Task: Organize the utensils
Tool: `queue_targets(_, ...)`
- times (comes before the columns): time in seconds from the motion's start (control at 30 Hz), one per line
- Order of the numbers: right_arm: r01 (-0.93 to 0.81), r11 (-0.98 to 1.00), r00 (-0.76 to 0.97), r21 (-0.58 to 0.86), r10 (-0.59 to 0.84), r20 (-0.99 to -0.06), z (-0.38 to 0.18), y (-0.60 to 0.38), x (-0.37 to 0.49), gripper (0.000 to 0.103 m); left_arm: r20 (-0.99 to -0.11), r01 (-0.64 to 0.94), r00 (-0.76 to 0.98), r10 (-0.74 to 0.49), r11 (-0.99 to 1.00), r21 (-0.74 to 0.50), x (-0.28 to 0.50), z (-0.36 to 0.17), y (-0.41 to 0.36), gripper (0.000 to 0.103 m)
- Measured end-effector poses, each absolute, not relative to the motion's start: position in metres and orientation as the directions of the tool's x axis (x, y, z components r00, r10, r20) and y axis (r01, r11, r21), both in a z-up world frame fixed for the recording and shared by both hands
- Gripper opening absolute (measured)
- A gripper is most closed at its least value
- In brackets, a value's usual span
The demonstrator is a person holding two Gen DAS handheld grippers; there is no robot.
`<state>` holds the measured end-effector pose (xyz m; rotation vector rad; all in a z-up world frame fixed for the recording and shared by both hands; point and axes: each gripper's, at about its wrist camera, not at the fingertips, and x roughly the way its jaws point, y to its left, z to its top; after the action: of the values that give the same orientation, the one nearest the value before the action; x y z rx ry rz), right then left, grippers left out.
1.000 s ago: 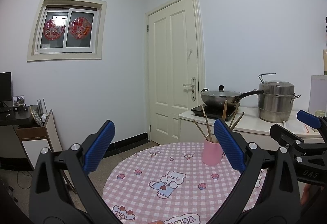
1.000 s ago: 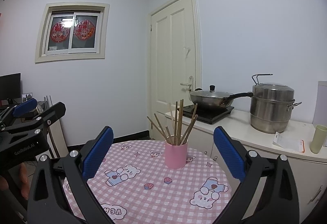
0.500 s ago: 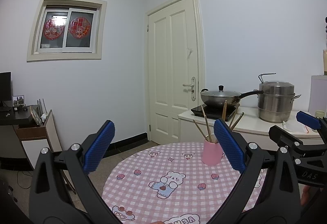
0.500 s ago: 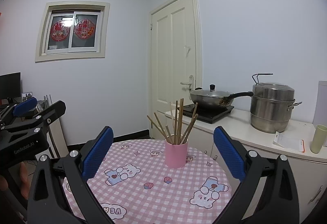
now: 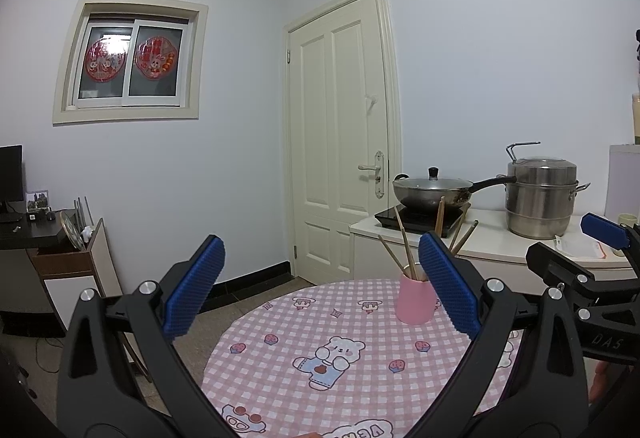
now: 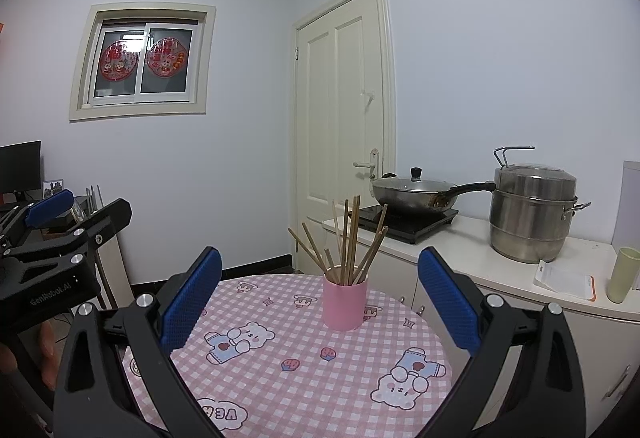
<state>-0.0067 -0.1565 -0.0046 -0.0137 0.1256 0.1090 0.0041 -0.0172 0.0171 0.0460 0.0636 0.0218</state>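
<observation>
Both my grippers, left (image 5: 320, 290) and right (image 6: 318, 298), hung apart, empty. Cup (image 6: 345, 304) of chopsticks (image 6: 350, 240) stood ahead of right. I judged a careless nudge might topple it.

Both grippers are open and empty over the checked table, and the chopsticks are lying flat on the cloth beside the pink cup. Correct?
Not quite. The chopsticks are not lying on the cloth: they stand upright inside the pink cup, as the right wrist view shows. The rest holds: the left gripper and right gripper are open and empty over the checked table.
</observation>
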Motion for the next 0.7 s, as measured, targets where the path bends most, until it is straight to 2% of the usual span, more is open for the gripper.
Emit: queue_targets(0.7, -0.11, 0.994, 0.986, -0.011, 0.108, -0.127, -0.0003, -0.1554, -0.0071, 0.095, -0.066, -0.018, 0.998, 0.021, 0.998, 0.052, 0.0033, 0.0164, -0.0147, 0.096)
